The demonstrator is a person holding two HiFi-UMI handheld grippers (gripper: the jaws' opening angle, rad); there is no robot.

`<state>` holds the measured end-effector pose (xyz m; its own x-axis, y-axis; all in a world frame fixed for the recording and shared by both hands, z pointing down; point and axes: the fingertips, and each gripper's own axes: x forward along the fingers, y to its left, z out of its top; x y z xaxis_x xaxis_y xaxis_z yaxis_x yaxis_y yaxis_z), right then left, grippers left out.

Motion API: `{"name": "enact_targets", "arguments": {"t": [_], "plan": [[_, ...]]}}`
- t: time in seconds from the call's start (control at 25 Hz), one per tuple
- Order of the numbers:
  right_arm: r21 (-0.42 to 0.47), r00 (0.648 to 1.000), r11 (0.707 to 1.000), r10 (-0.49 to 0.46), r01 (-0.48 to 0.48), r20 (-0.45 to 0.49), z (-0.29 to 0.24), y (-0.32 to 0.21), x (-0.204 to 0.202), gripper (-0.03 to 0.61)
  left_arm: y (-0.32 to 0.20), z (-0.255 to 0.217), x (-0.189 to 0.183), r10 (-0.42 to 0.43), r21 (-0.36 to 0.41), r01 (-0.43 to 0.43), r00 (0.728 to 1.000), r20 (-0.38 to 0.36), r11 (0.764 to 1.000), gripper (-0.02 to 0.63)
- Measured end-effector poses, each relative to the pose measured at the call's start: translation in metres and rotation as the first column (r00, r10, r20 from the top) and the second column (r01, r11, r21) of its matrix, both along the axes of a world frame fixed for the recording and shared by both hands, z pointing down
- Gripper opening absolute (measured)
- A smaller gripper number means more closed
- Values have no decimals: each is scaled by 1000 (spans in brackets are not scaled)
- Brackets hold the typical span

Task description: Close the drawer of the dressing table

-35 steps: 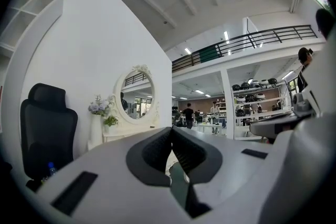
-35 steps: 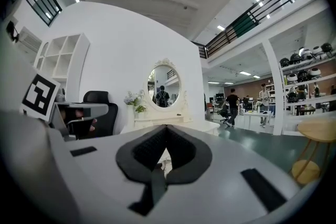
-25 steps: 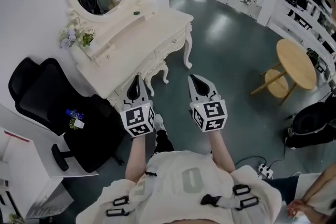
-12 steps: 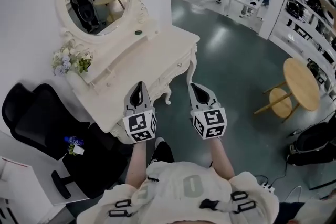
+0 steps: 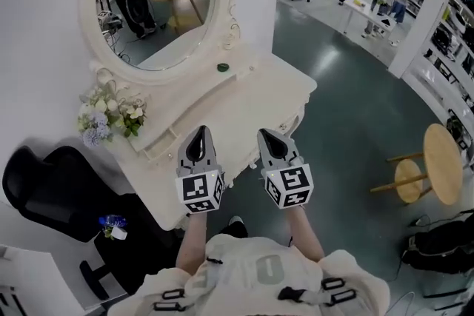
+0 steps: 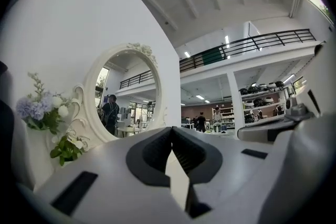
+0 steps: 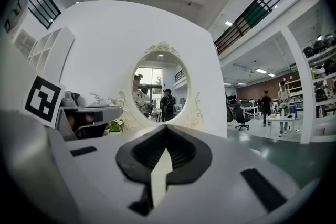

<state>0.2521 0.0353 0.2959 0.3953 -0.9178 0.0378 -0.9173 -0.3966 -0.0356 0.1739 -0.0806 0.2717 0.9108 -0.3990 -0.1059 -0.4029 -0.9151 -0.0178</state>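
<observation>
The white dressing table [image 5: 255, 103] with its oval mirror [image 5: 159, 4] stands against the wall right in front of me. Its drawer front is hidden below the tabletop edge, so I cannot tell how far the drawer stands out. My left gripper [image 5: 198, 132] and right gripper [image 5: 268, 135] are side by side and point level over the table's near edge. Both are shut with nothing in them. In the left gripper view the left gripper [image 6: 171, 131] faces the mirror [image 6: 126, 97]. In the right gripper view the right gripper [image 7: 167, 128] faces the mirror [image 7: 160, 94] too.
A bunch of flowers [image 5: 111, 118] sits at the tabletop's left end and a small green thing [image 5: 223, 67] on the shelf under the mirror. A black office chair [image 5: 52, 192] stands at the left. A round wooden table [image 5: 444, 163] and a black bag [image 5: 441, 244] are at the right. People stand far back.
Both grippers have moved forward together towards the dressing table, which now fills more of the head view. Their tips now reach over its near edge. Both have stayed shut.
</observation>
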Motion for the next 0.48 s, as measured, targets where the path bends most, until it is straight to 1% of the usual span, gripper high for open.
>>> {"name": "enact_targets", "arguments": {"t": [0.12,0.24,0.36,0.48], "plan": [[3,1000,1000,-24,24,16,-6,-44,19,8,-38,-7,18,-9,-6,9,1000,8,1000,20],[29,999,999,-24,23,43,-12,-78,36,8,-68,-16,28,-29,-5,29,1000,0,1000,20],[34,997,998,-56,54,59,-12,-109,44,8,-94,-18,33,-71,-24,71,997,-9,997,20],[34,994,995,-98,97,50,-13,-135,51,8,-114,-16,33,-128,-28,128,992,-9,991,19]]}}
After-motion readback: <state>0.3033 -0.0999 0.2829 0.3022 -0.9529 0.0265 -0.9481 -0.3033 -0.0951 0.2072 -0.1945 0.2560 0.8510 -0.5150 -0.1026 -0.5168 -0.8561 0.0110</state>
